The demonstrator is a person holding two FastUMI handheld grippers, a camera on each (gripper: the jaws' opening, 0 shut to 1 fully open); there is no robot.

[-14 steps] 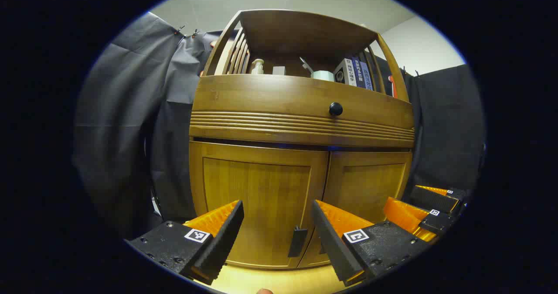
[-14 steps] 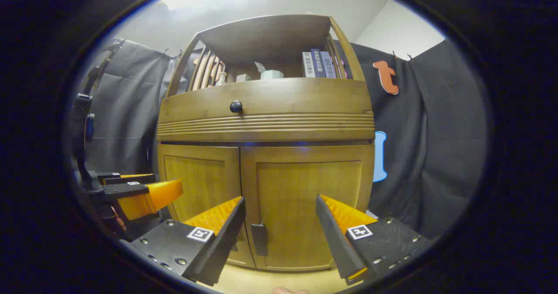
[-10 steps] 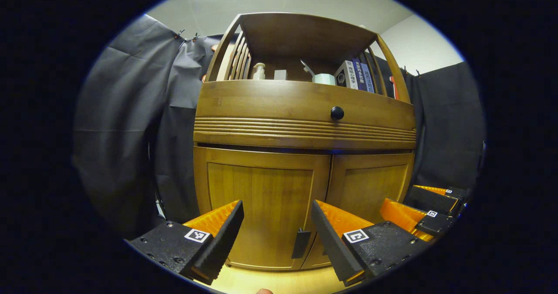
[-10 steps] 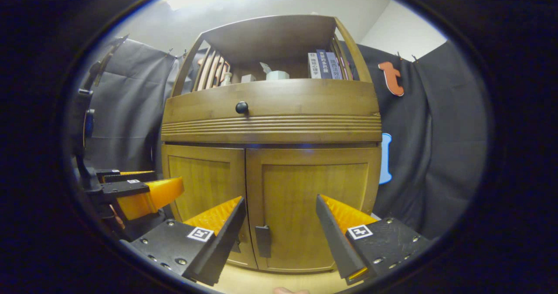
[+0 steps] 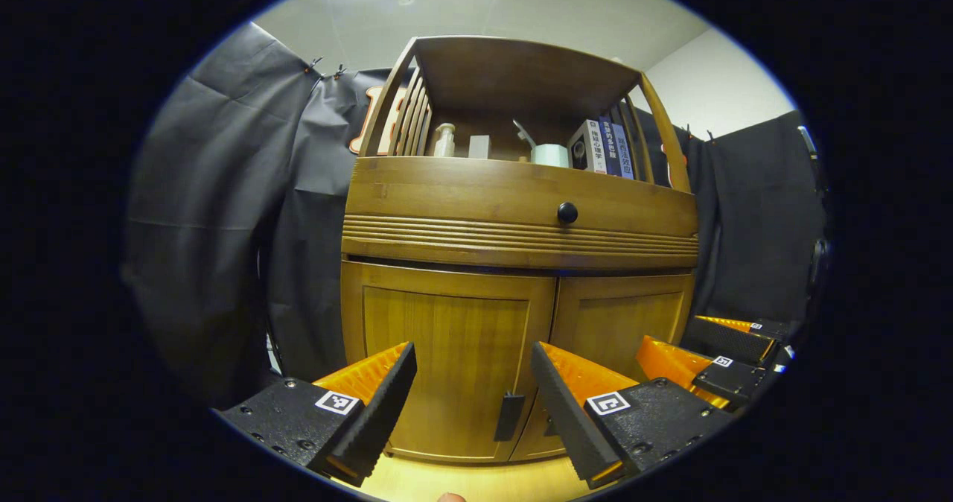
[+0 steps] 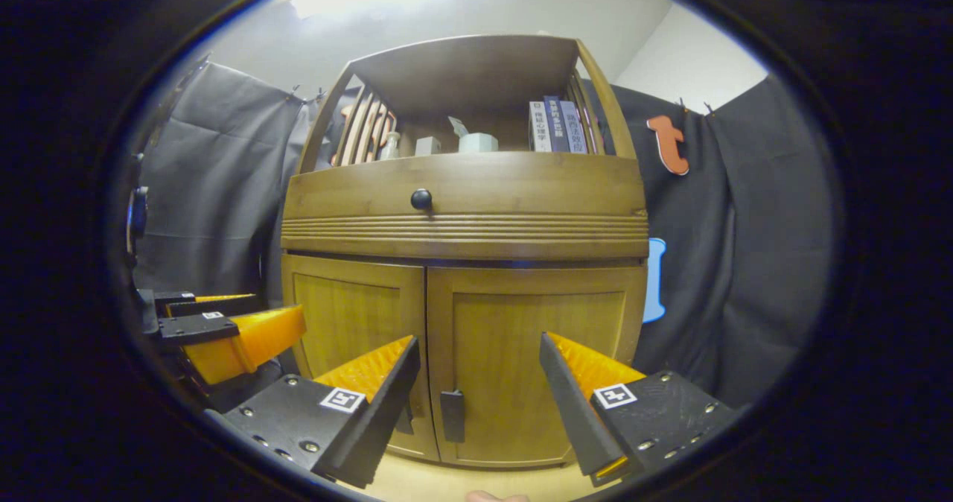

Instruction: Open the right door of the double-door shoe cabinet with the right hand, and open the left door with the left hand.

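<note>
**Both doors shut, handles sit between the spread fingers**

Shoe cabinet (image 6: 461, 264) straight ahead, both doors closed. Right gripper (image 6: 476, 386) is spread, holding nothing; the right door handle (image 6: 452, 415) is a short upright bar just left of centre between its fingers, further off, no contact. Left gripper (image 5: 470, 390) is also spread and empty; the left door handle (image 5: 509, 416) is upright, right of centre, nearer its right finger. Each hand is lined up on its own door. My read: next is advance, then close across each bar.
</note>
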